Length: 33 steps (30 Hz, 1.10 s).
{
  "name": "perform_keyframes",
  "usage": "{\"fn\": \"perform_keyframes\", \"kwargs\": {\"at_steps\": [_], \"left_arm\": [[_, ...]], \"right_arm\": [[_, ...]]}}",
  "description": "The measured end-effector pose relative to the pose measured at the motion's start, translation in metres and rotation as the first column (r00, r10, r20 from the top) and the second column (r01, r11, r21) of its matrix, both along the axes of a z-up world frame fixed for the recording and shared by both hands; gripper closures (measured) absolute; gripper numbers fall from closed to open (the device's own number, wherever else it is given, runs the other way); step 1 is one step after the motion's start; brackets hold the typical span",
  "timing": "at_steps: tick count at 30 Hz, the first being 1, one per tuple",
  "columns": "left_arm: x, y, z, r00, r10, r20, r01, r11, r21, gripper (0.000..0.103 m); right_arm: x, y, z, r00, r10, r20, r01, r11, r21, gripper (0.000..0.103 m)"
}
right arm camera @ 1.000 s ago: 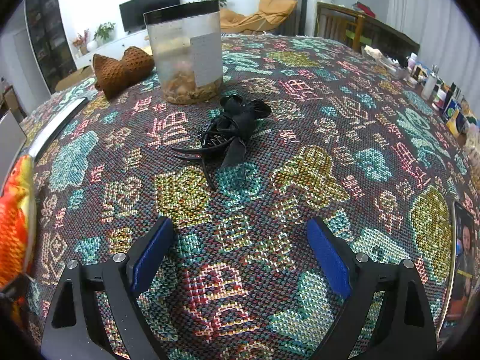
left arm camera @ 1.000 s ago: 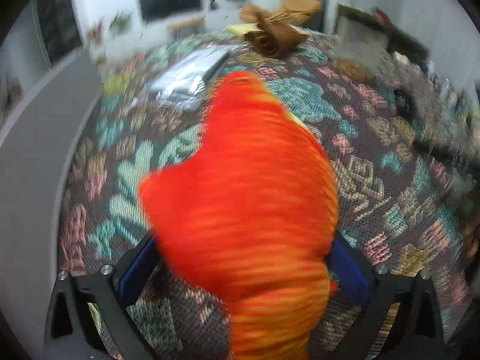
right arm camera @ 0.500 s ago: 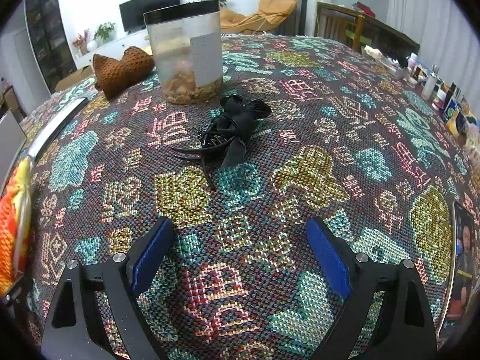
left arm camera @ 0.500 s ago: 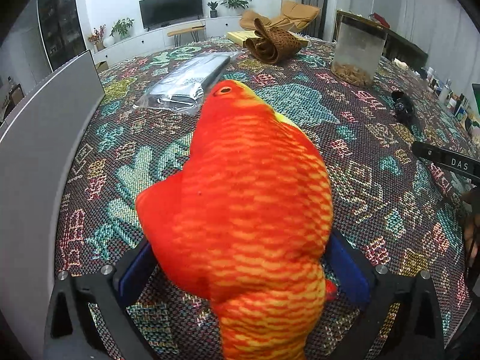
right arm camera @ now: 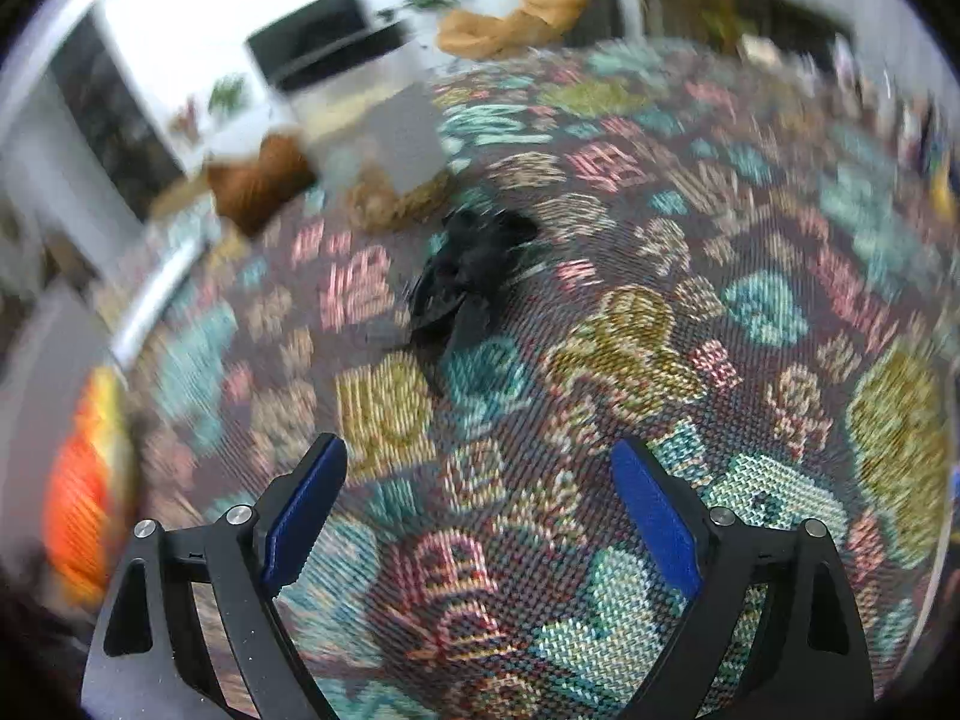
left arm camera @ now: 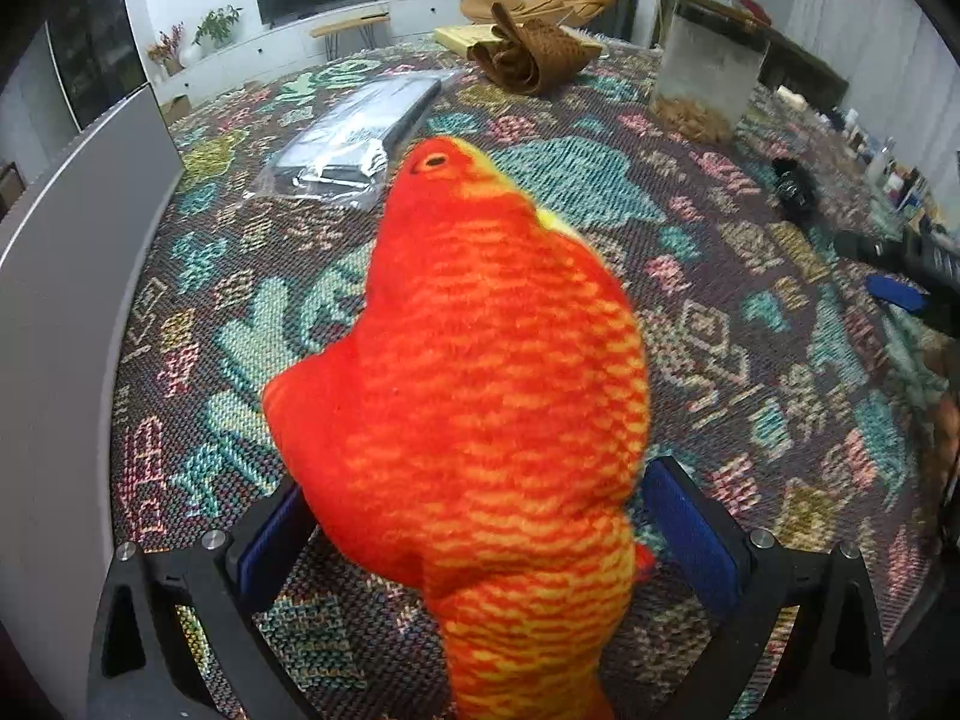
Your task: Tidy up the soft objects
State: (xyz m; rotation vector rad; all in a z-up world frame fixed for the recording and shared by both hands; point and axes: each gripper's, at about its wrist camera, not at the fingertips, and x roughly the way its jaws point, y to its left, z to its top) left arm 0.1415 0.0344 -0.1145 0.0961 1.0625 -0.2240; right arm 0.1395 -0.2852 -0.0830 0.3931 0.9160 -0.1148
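Right now the left gripper is clamped on the orange-and-yellow plush fish, blue pads pressed into its sides w/ no gap showing. The fish's long axis runs straight out along the fingers: eye end far, tail end near the camera and cut off at the bottom edge. Whether it hangs above the patterned woven tablecloth or rests on it, can't tell; its body hides the cloth beneath.

Beyond the fish's head lies a clear plastic-wrapped flat pack, farther still a brown knitted bundle; right of that, a clear square container.

The right gripper is spread wide, nothing between the pads. A black floppy bow-like item w/ a clip lies dead ahead of it and is far off to the right in the left view, so the right hand is clearly nearer. Judging by that, it's the next soft pick.

Right view is motion-blurred: the black item's shape and the container behind it are smeared. Only a sliver of the fish shows at the left edge.
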Motion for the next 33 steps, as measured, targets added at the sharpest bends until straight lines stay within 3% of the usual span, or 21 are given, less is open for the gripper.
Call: {"fn": "perform_keyframes", "kwargs": {"at_steps": [4, 7, 10, 11, 12, 14, 18, 21, 24, 27, 31, 32, 33], "left_arm": [[0.001, -0.007, -0.005, 1.0, -0.003, 0.028, 0.002, 0.999, 0.039, 0.0], [0.005, -0.008, -0.005, 1.0, 0.007, 0.024, -0.007, 1.0, 0.028, 0.0], [0.01, -0.005, -0.004, 0.999, 0.041, 0.019, -0.042, 0.999, 0.018, 0.006], [0.01, -0.002, -0.002, 0.998, 0.05, 0.034, -0.051, 0.999, 0.017, 0.022], [0.01, 0.0, 0.002, 0.998, 0.044, 0.049, -0.044, 0.999, 0.003, 0.042], [0.011, 0.008, 0.01, 0.999, 0.035, 0.032, -0.032, 0.996, -0.078, 0.059], [-0.005, 0.025, 0.042, 0.995, 0.072, 0.069, -0.057, 0.977, -0.204, 0.06], [-0.025, 0.045, 0.079, 0.991, 0.086, 0.099, -0.051, 0.947, -0.318, 0.06], [-0.046, 0.073, 0.113, 0.984, 0.106, 0.144, -0.049, 0.934, -0.353, 0.06], [-0.07, 0.124, 0.147, 0.965, 0.171, 0.2, -0.097, 0.937, -0.337, 0.06], [-0.1, 0.207, 0.169, 0.916, 0.319, 0.243, -0.264, 0.936, -0.233, 0.059], [-0.107, 0.226, 0.169, 0.902, 0.358, 0.243, -0.313, 0.928, -0.203, 0.055], [-0.114, 0.243, 0.168, 0.884, 0.399, 0.243, -0.366, 0.915, -0.171, 0.044]], "right_arm": [[0.027, -0.004, 0.008, 0.999, -0.036, -0.027, 0.037, 0.999, 0.017, 0.012], [0.053, 0.0, 0.008, 0.998, -0.052, -0.039, 0.053, 0.998, 0.021, 0.012], [0.08, 0.009, -0.001, 0.996, -0.021, -0.083, 0.018, 0.999, -0.045, 0.015], [0.085, 0.016, -0.003, 0.994, -0.013, -0.11, -0.001, 0.992, -0.128, 0.034], [0.09, 0.024, 0.0, 0.992, 0.001, -0.126, -0.028, 0.977, -0.21, 0.061], [0.088, 0.027, 0.004, 0.991, 0.025, -0.131, -0.054, 0.973, -0.223, 0.061], [0.058, 0.044, 0.041, 0.994, 0.104, -0.03, -0.108, 0.969, -0.222, 0.061], [0.032, 0.084, 0.078, 0.975, 0.221, 0.033, -0.209, 0.954, -0.215, 0.061], [0.013, 0.142, 0.113, 0.933, 0.349, 0.091, -0.33, 0.927, -0.177, 0.061], [-0.003, 0.212, 0.144, 0.866, 0.475, 0.156, -0.467, 0.88, -0.088, 0.061], [-0.024, 0.322, 0.166, 0.732, 0.642, 0.228, -0.662, 0.749, 0.019, 0.061], [-0.031, 0.35, 0.167, 0.694, 0.679, 0.239, -0.706, 0.707, 0.042, 0.061], [-0.036, 0.376, 0.166, 0.661, 0.71, 0.244, -0.741, 0.668, 0.063, 0.06]]}}
